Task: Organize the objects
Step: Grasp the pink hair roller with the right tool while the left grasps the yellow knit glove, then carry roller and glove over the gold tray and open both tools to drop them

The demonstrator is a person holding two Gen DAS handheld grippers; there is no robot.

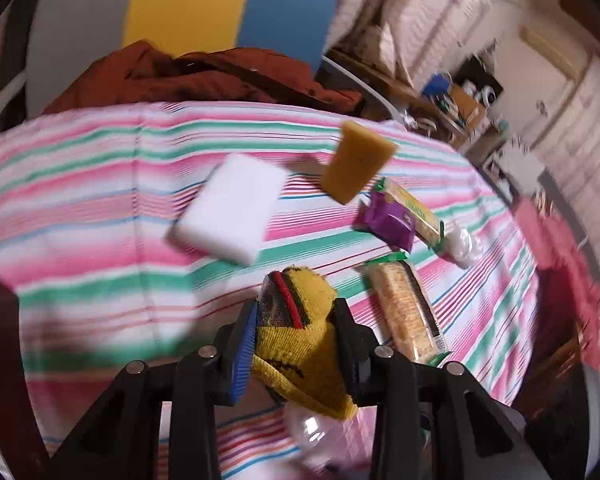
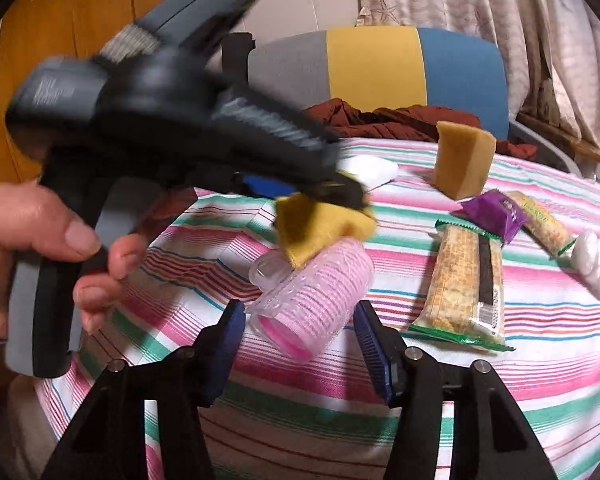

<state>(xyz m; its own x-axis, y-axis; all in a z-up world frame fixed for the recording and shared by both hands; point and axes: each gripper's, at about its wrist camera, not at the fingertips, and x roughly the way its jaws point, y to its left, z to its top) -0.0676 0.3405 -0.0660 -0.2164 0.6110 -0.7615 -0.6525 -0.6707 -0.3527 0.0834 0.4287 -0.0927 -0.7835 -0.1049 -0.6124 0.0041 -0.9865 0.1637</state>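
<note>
1. Right wrist view: showed right gripper w/ blue-padded jaws spread, nothing pinched; pink ribbed plastic hair roller w/ clear cap lay on striped pink-green-white tablecloth straight ahead, its near end just entering the gap btwn the pads.
2. Roller's long axis ran diagonally, near end low and toward right gripper, capped far end up-left; sat roughly along the finger direction, not across it. Judged: a close from there would bear on the curved sides.
3. Left wrist view: had left gripper pressed onto yellow knit sock w/ red and black stripes, held above the cloth. In right view, sock's hanging edge overlapped roller's far end; touching or just above, couldn't tell (motion blur).
4. Nearer arm to roller: right, clearly. Left already loaded, so judged roller as right's job.
5. Risk, as judgement: round body could roll or squirt out when squeezed; sock overhead could snag.
6. Elsewhere on cloth, well apart: white foam block, tan sponge block, cracker pack w/ green-edged wrapper, purple snack packet.
</note>
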